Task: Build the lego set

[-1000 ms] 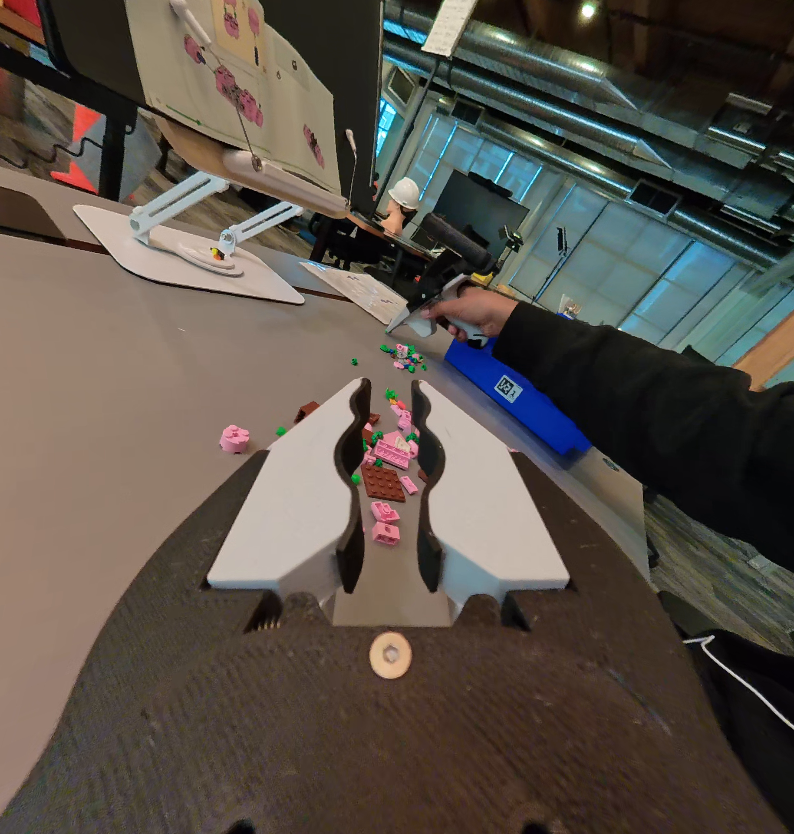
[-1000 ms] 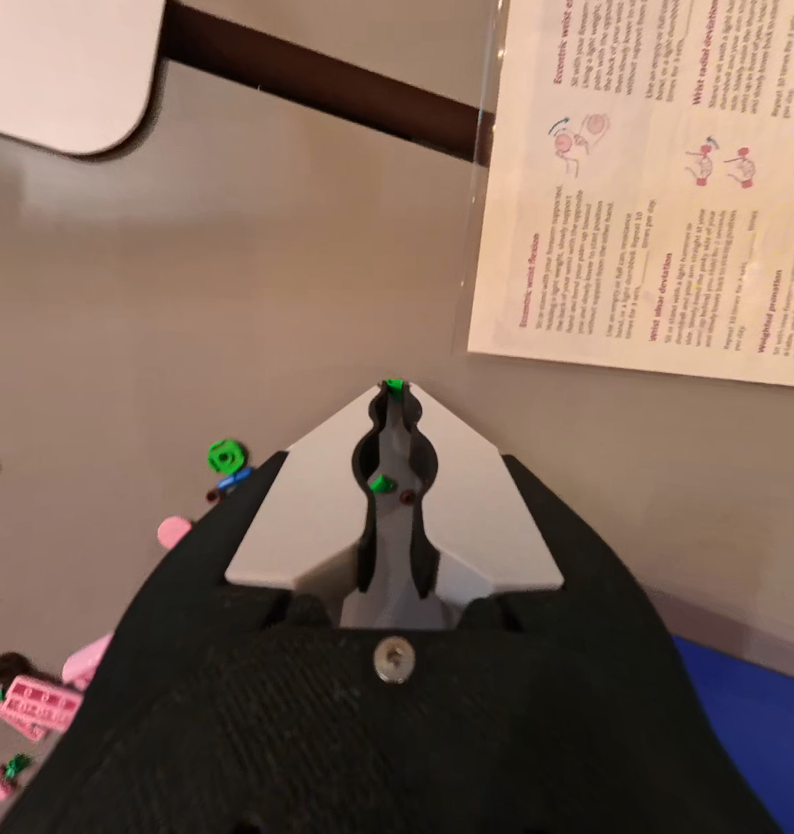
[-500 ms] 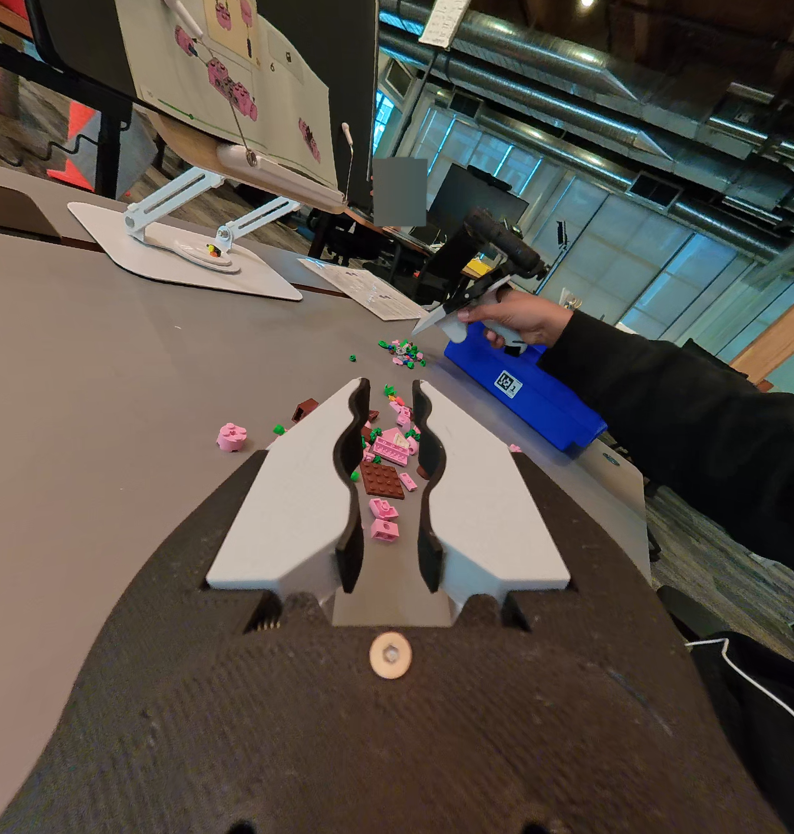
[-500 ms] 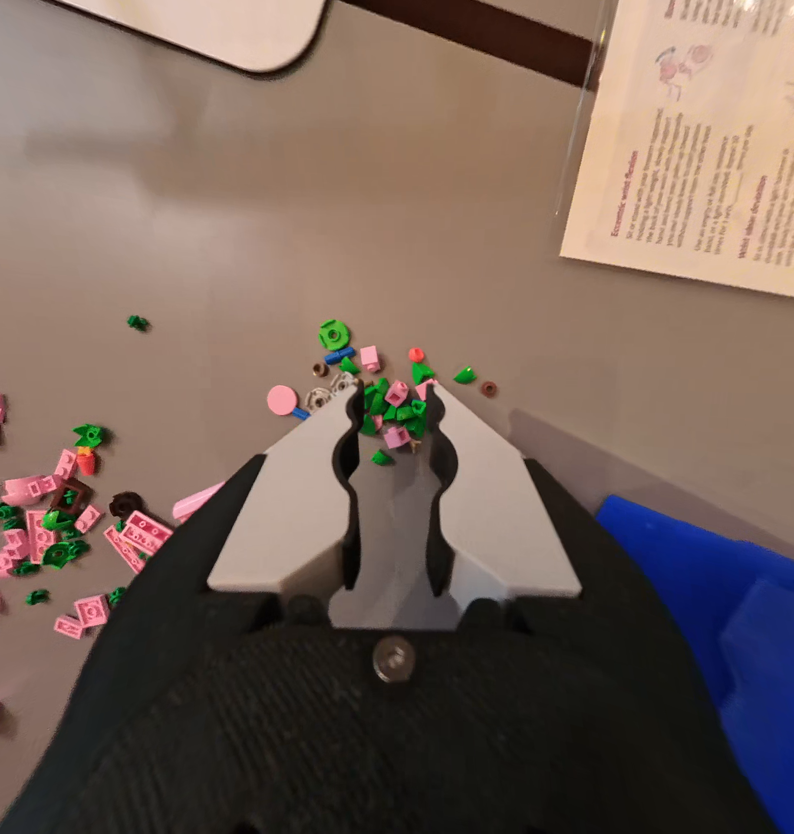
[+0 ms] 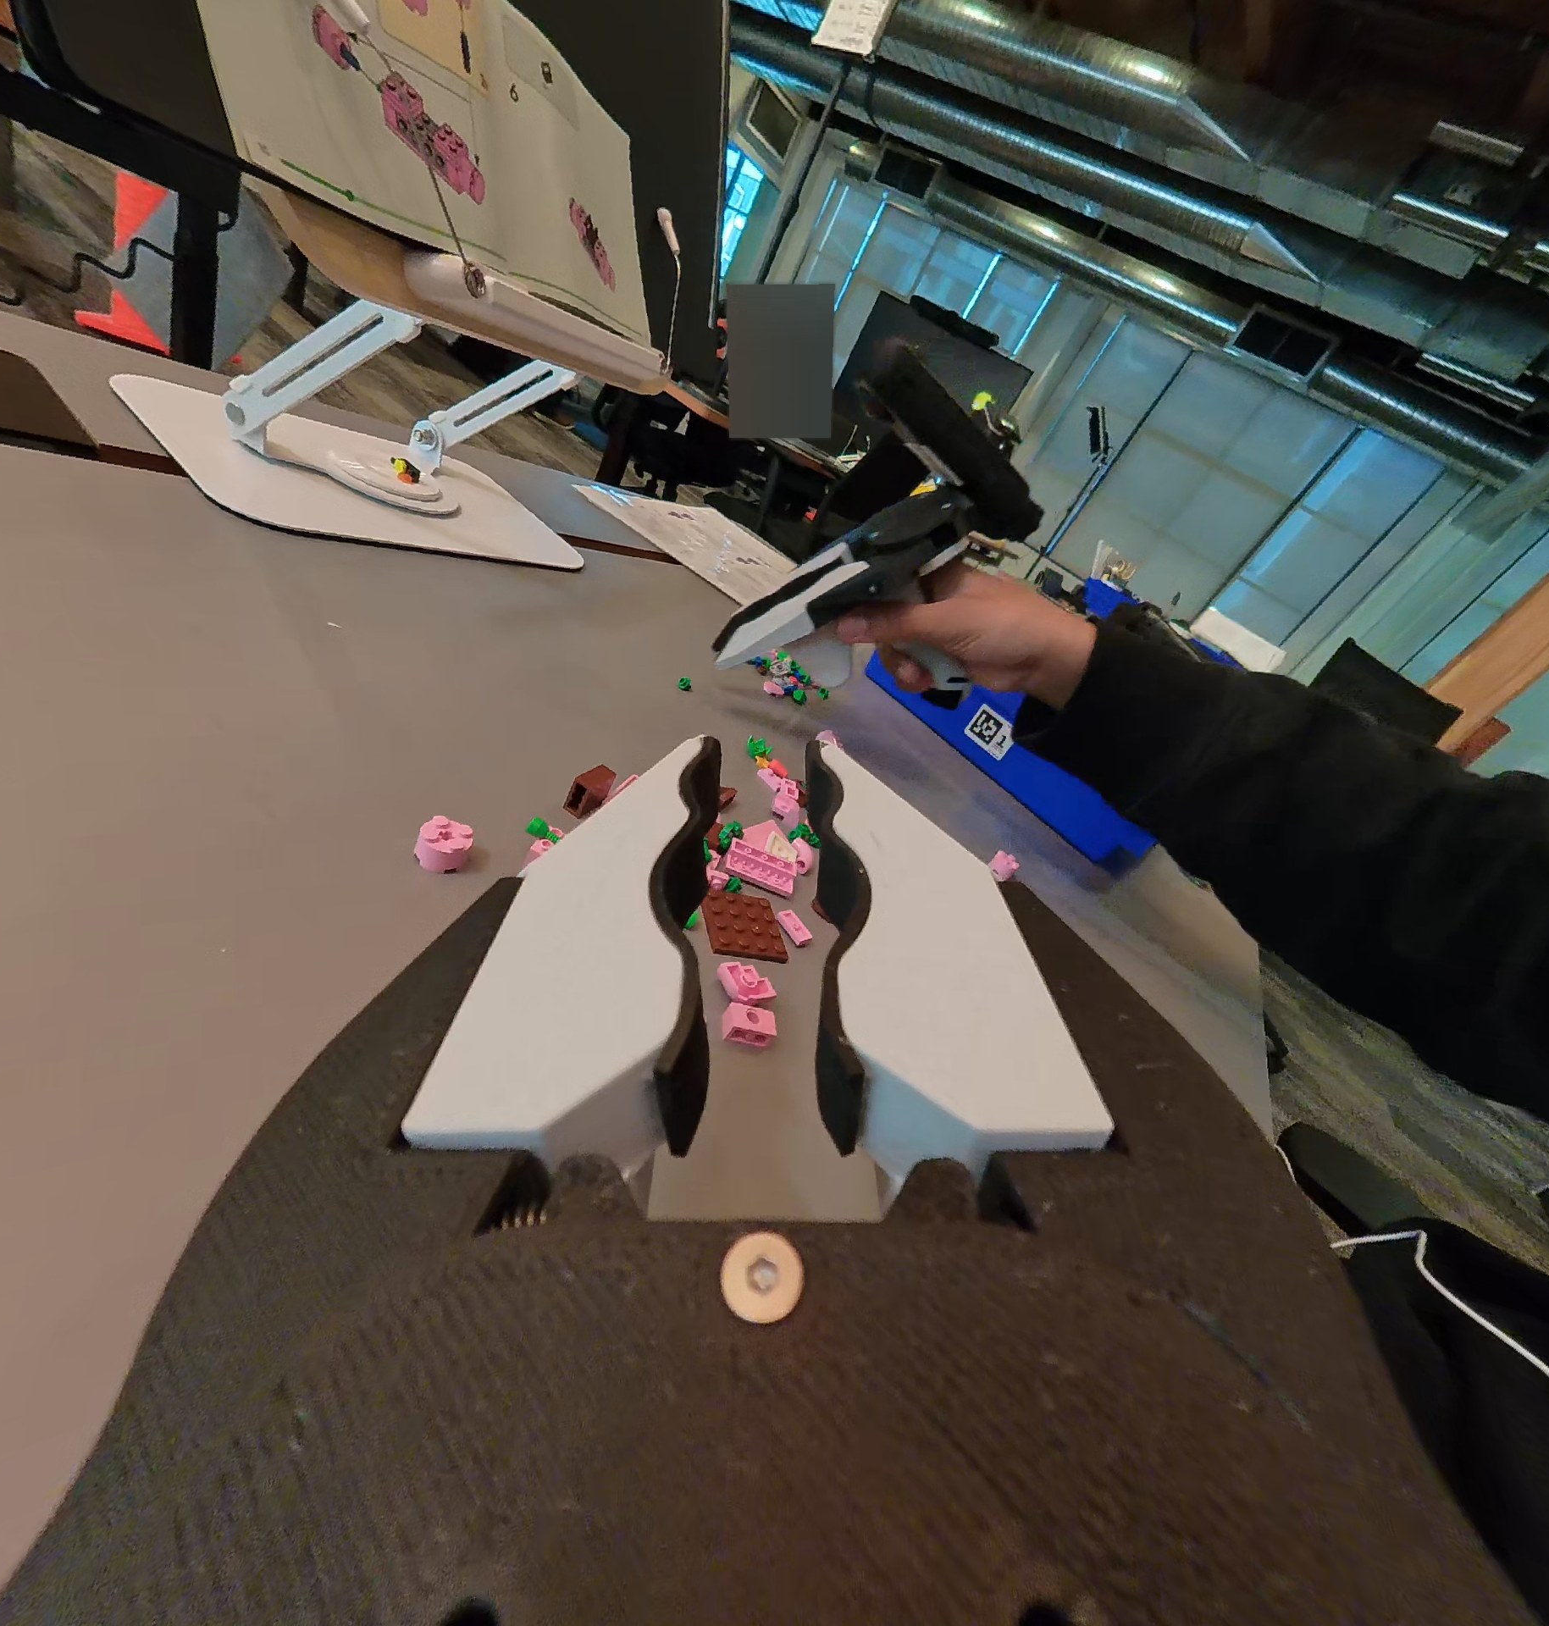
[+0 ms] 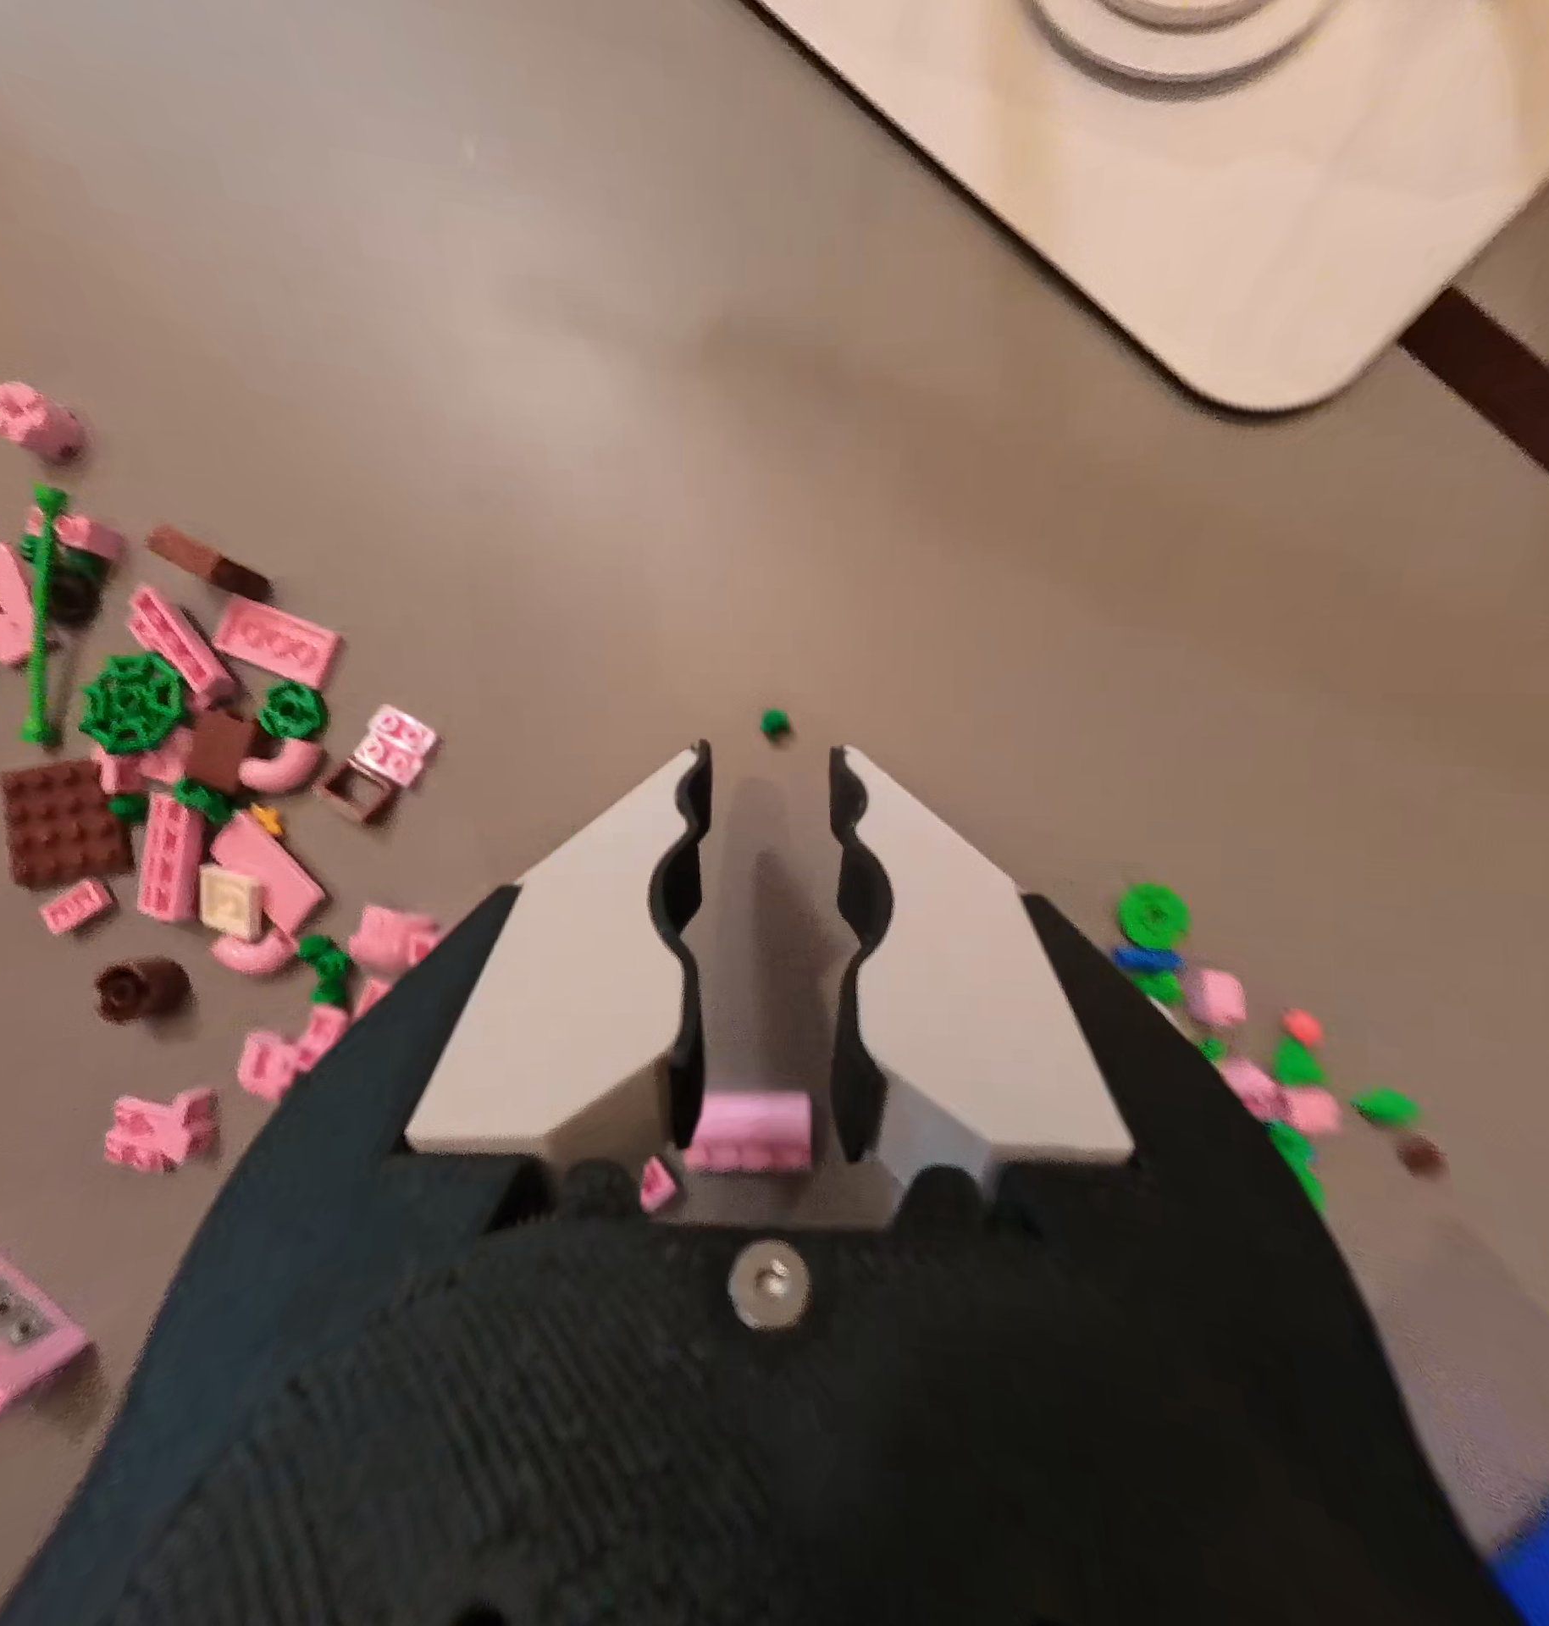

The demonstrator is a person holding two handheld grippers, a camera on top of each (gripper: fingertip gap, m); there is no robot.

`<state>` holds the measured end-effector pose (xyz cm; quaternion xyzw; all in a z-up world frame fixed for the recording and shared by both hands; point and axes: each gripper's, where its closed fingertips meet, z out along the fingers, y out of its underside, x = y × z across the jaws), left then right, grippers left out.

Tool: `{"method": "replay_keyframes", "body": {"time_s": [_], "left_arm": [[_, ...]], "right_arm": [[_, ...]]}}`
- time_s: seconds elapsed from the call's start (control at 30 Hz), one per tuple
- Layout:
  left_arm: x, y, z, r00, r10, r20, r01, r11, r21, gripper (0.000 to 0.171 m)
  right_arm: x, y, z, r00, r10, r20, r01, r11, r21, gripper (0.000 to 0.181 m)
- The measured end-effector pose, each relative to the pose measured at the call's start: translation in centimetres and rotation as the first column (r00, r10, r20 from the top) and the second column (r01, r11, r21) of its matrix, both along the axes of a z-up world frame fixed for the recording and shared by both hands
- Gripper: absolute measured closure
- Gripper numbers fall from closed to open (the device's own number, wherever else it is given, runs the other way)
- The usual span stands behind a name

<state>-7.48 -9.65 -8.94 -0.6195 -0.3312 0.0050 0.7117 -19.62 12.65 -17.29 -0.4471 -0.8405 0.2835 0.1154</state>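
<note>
- Now the right gripper point(image 6: 769, 748) has swung off the small green-and-pink heap, which sits to the right of its fingers point(image 6: 929, 924); a second ago those fingers were pinched on a tiny green piece, and now they are spread and empty.
- One small green stud point(image 6: 775, 724) lies just beyond the tips, likely the next pick.
- The left gripper point(image 5: 757, 748) stays put, fingers apart, holding nothing, over the brown plate point(image 5: 744, 926) and pink bricks point(image 5: 747, 1025).
- Nothing looks joined yet.

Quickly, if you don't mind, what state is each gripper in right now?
Left gripper: open, holding nothing, above the loose bricks.
Right gripper: open, holding nothing, above the table.
</note>
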Motion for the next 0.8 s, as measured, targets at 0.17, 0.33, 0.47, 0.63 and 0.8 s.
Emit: {"method": "replay_keyframes", "body": {"time_s": [0.17,0.33,0.47,0.63,0.8], "left_arm": [[0.0,-0.1,0.0,1.0,-0.002,0.003,0.002,1.0,0.002,0.154],[0.2,0.0,0.0,1.0,-0.016,0.017,0.016,1.0,0.019,0.153],[0.3,0.1,0.0,1.0,-0.022,0.021,0.022,1.0,0.02,0.153],[0.4,0.1,0.1,1.0,-0.019,0.001,0.019,1.0,0.011,0.153],[1.6,0.9,1.0,0.995,-0.026,-0.1,0.023,0.999,-0.028,0.156]], "right_arm": [[-0.9,-1.3,-2.4,0.999,-0.012,0.033,0.011,0.999,0.034,0.165],[-1.3,-1.3,-1.5,1.0,-0.017,-0.013,0.017,1.0,0.003,0.172],[-1.3,-1.0,0.2,0.997,-0.04,-0.064,0.036,0.998,-0.061,0.163],[1.2,-1.5,3.6,0.983,-0.02,-0.181,-0.001,0.993,-0.117,0.157],[8.3,-1.3,7.8,0.937,0.003,-0.349,-0.057,0.988,-0.144,0.146]]}}
